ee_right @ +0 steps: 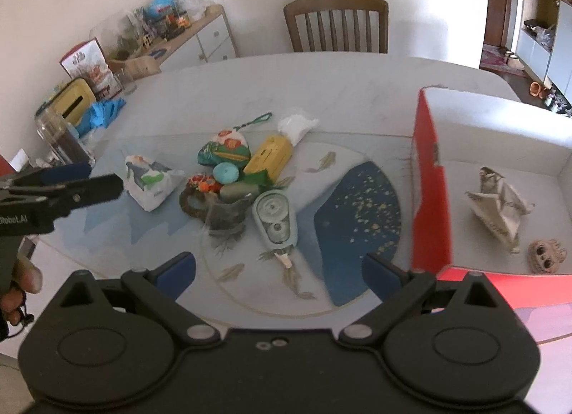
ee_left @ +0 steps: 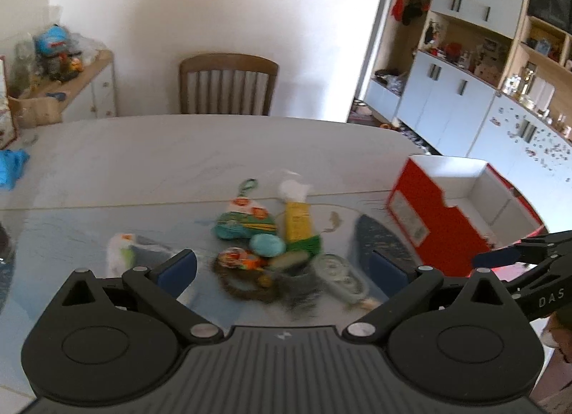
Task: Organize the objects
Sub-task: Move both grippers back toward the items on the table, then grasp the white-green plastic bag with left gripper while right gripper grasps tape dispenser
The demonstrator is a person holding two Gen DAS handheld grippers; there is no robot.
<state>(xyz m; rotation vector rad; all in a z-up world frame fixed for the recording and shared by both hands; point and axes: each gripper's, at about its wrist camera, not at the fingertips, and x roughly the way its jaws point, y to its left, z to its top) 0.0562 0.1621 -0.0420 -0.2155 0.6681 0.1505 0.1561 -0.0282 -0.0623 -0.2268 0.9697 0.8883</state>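
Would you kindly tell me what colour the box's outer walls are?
Red outside, white inside; the box shows best in the right wrist view.

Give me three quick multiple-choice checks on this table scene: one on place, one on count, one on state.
1. Where is the crumpled paper?
A. inside the red box
B. on the chair
C. in the pile

2. How many things lie in the box?
A. none
B. two
C. five

3. How do the right gripper's fingers stand?
A. shut on the tape dispenser
B. shut, empty
C. open, empty

Key: 1 A, the paper rests on the box's white floor. 2 B, only the paper and a small brown face-like trinket show there. 3 C, the blue pads stand wide apart, and the tape dispenser lies untouched on the mat beyond them.
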